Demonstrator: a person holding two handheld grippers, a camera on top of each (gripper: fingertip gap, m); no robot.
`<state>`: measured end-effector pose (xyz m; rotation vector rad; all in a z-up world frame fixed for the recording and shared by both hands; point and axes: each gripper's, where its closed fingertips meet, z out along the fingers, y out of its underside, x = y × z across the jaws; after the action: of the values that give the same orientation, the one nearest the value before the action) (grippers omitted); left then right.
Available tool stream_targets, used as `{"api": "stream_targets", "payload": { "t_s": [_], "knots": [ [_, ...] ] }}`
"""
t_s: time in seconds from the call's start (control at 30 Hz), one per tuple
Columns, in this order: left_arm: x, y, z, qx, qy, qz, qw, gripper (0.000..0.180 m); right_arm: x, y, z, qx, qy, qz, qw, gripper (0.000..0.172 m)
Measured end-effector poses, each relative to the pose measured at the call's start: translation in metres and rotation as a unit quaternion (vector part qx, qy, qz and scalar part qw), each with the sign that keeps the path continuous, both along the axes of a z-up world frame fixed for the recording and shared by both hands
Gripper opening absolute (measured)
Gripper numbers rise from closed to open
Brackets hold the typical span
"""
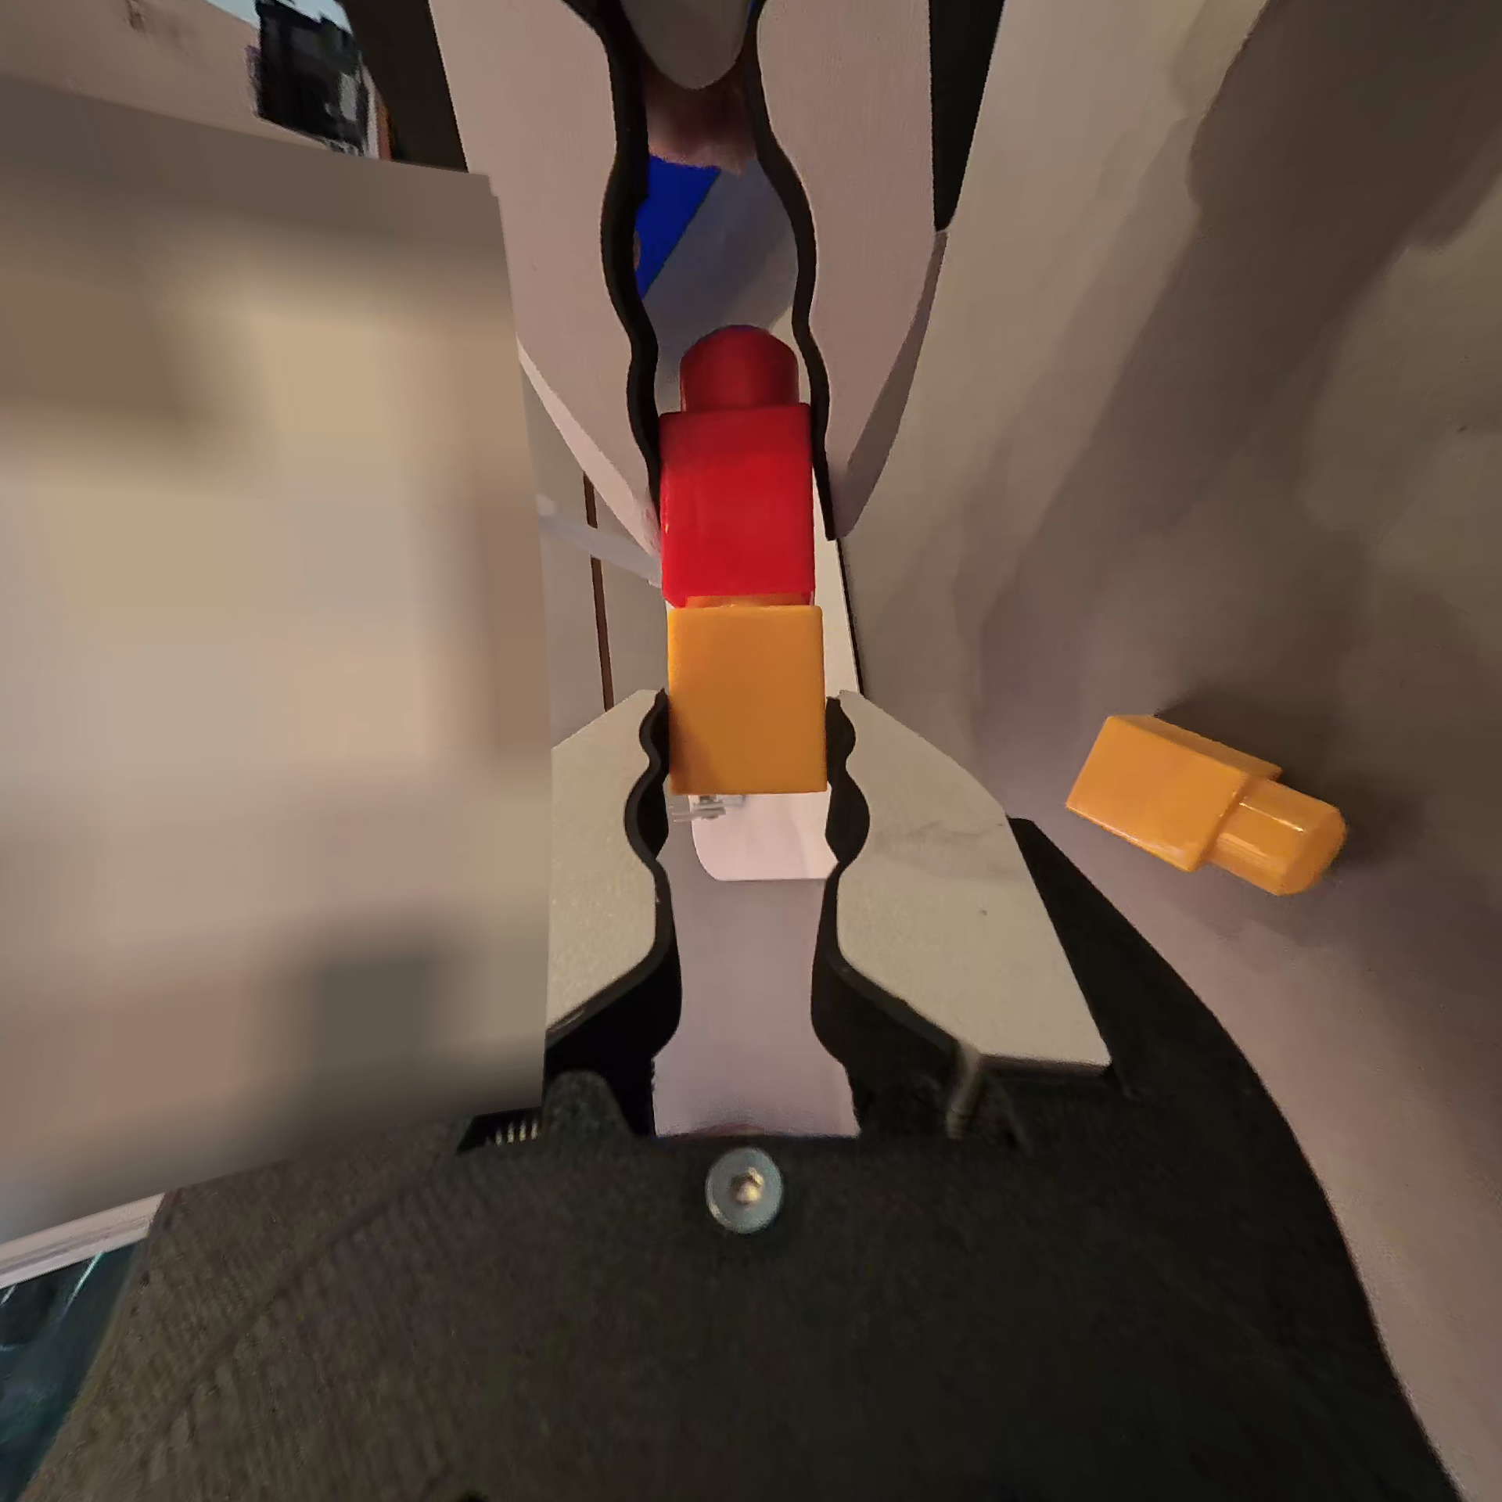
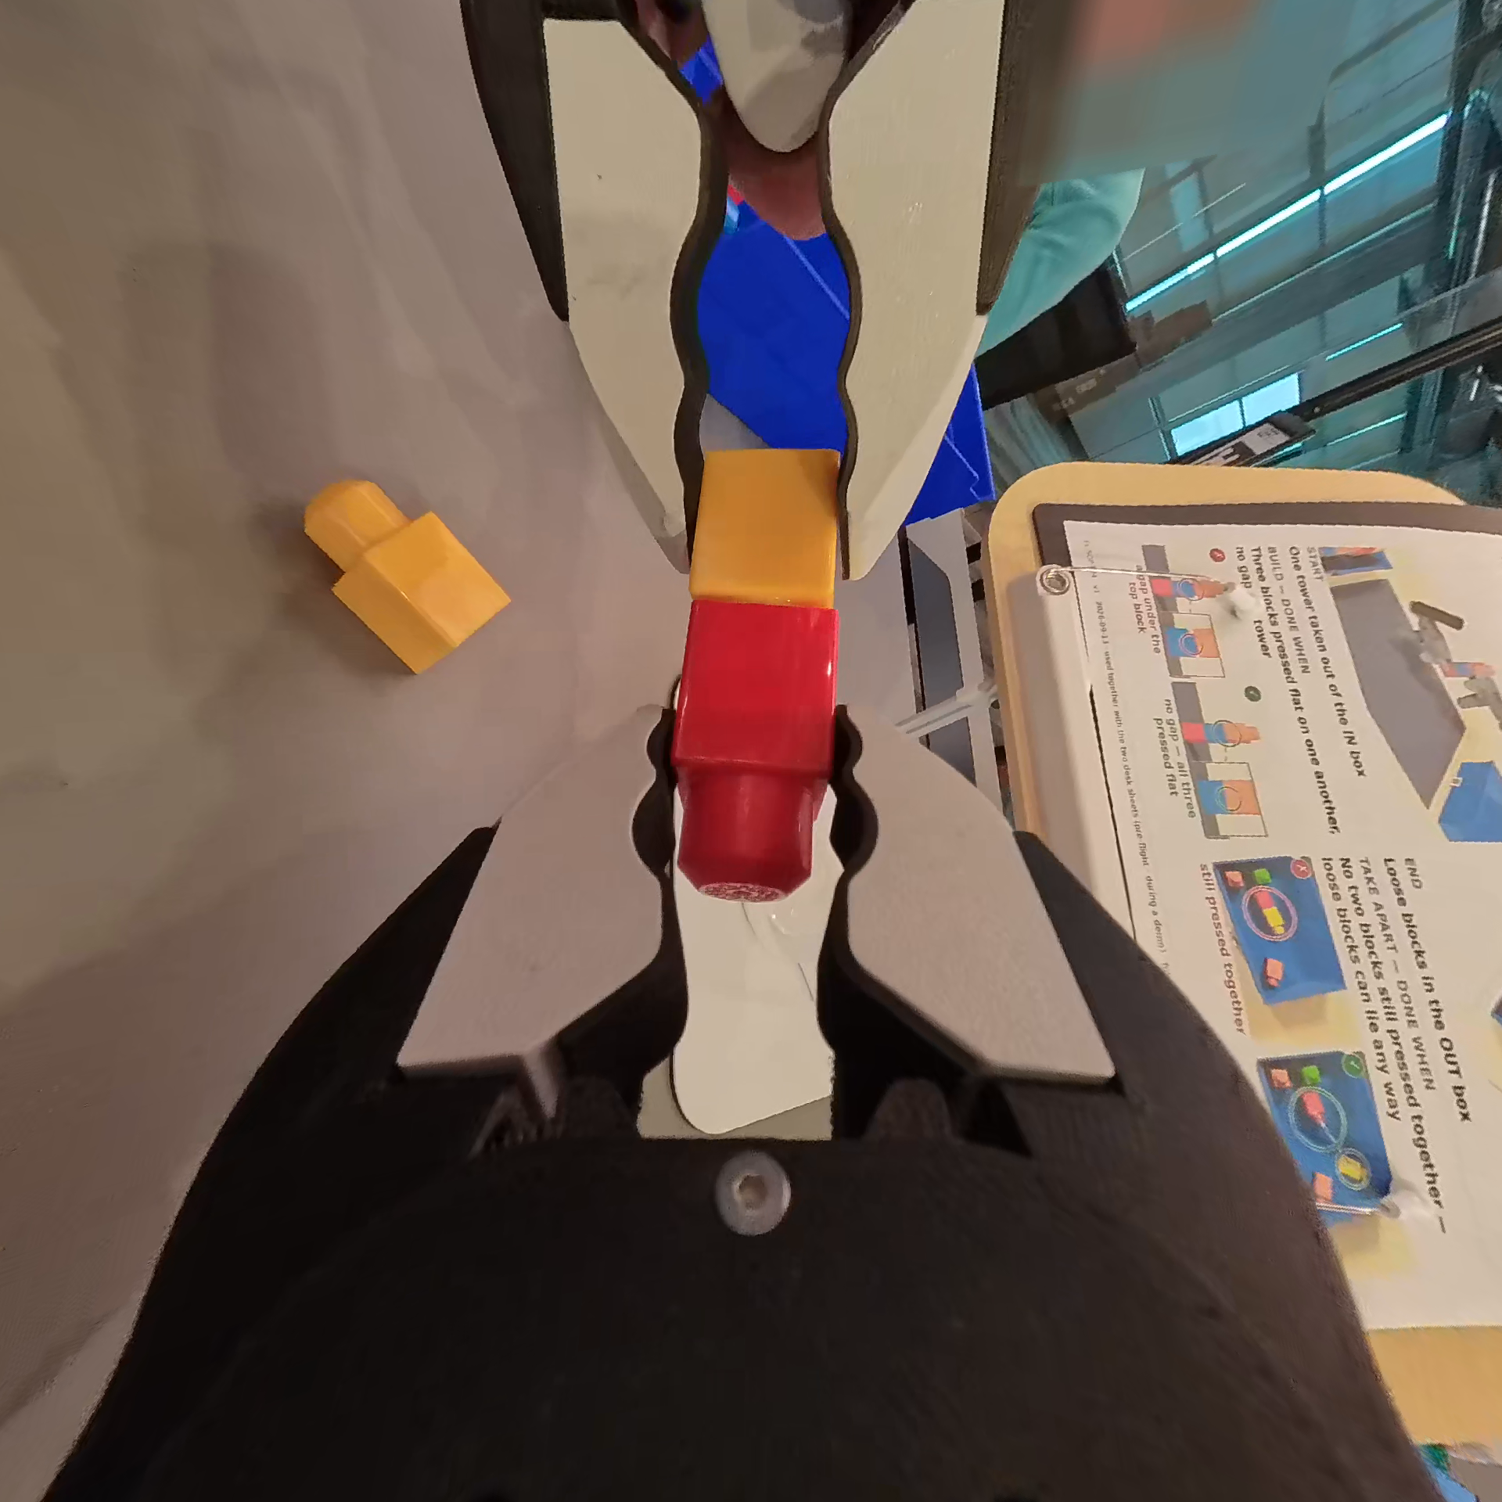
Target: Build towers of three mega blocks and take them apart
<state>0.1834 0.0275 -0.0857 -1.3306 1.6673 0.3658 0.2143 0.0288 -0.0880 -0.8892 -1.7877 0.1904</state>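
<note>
Two grippers face each other, each clamped on one end of a joined pair of blocks held in the air over the grey bench (image 2: 203,325). The left gripper (image 1: 746,744) has its fingers (image 1: 650,756) pressed on the sides of the orange block (image 1: 744,699); the right gripper (image 2: 754,760) has its fingers (image 2: 849,764) tight on the red block (image 2: 756,691). Gripping opposite ends like this suits either pressing the pair together or pulling it apart; which, I cannot tell. The pair's long axis runs straight between the grippers, the red stud pointing back towards the right wrist. A loose yellow-orange block (image 2: 406,577) lies on its side on the bench nearby, a printed sheet (image 2: 1268,894) to the right
</note>
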Motion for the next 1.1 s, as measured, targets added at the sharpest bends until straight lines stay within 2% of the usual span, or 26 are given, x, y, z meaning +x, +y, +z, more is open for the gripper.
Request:
{"api": "stream_targets", "payload": {
  "t_s": [0.53, 0.7, 0.8, 0.9, 1.1],
  "knots": [
    [0.011, -0.031, 0.028, -0.002, -0.074, -0.094, 0.993, 0.036, 0.001, -0.026, 0.025, 0.048, 0.033, 0.035, 0.998, 0.037],
    [0.012, -0.033, 0.032, 0.006, -0.083, -0.103, 0.991, 0.036, 0.002, -0.032, 0.031, 0.041, 0.05, 0.048, 0.997, 0.037],
    [0.012, -0.03, 0.028, 0.007, -0.083, -0.105, 0.991, 0.036, 0.001, -0.051, 0.043, 0.02, 0.077, 0.089, 0.993, 0.037],
    [0.014, -0.033, 0.032, 0.004, -0.104, -0.118, 0.987, 0.036, 0.003, -0.053, 0.047, 0.02, 0.083, 0.09, 0.992, 0.037],
    [0.015, -0.03, 0.03, 0.026, -0.087, -0.107, 0.99, 0.035, 0.004, -0.05, 0.045, 0.022, 0.083, 0.09, 0.992, 0.037]
  ]
}}
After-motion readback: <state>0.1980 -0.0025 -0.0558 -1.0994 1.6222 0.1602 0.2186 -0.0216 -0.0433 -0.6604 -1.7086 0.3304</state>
